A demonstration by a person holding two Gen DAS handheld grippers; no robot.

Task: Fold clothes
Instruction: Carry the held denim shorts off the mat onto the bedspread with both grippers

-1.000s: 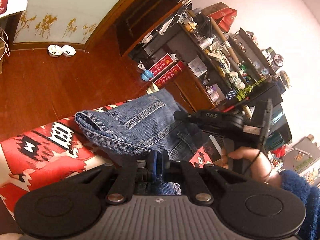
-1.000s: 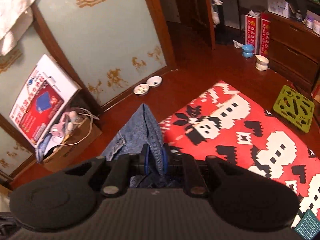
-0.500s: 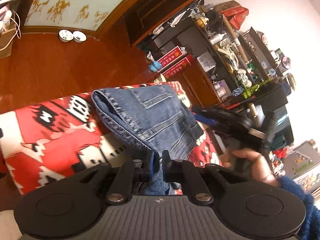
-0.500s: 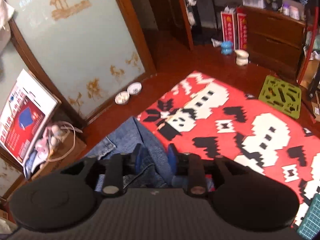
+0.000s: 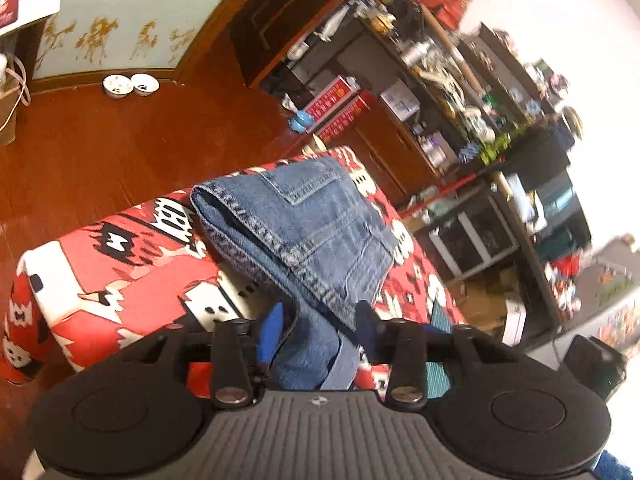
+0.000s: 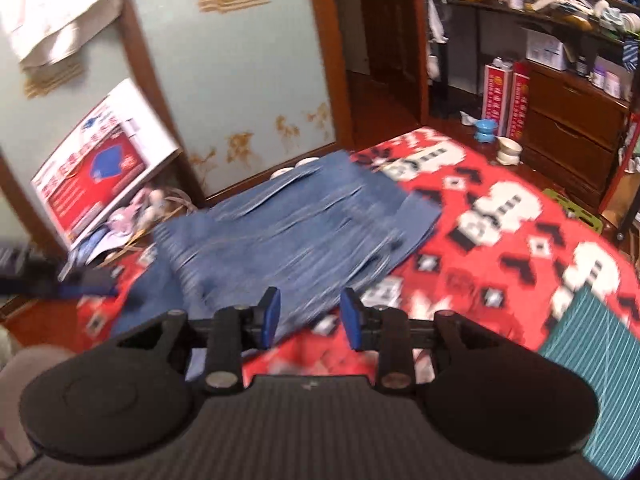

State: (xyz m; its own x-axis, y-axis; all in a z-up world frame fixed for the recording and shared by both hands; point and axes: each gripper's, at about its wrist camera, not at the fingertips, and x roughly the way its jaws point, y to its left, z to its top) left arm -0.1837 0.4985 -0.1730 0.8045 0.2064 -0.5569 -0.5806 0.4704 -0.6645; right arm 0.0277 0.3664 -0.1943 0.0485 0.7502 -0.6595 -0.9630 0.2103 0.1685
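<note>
Folded blue jeans (image 5: 304, 224) lie on the table under a red, white and black patterned cloth (image 5: 120, 276). My left gripper (image 5: 319, 330) sits at their near corner. Its jaws are opening, and a denim hem hangs loose between the blue pads (image 5: 272, 332) without being pressed. In the right wrist view the jeans (image 6: 280, 232) spread flat and blurred ahead of my right gripper (image 6: 310, 318). Its jaws are also opening, with only the near denim edge and cloth (image 6: 500, 264) showing between them. The left gripper (image 6: 60, 284) appears as a dark blur at the far left.
A teal cutting mat (image 6: 592, 360) lies on the cloth at the right. Beyond the table are wooden floor, two pet bowls (image 5: 130, 85), a drawer cabinet (image 6: 572, 136), cluttered shelves (image 5: 460, 80) and a printed box (image 6: 100, 164) against the wall.
Both grippers were shut on the denim and have opened. The jeans have settled flat on the cloth. The right gripper has pulled back quickly from them and has left the left wrist view.
</note>
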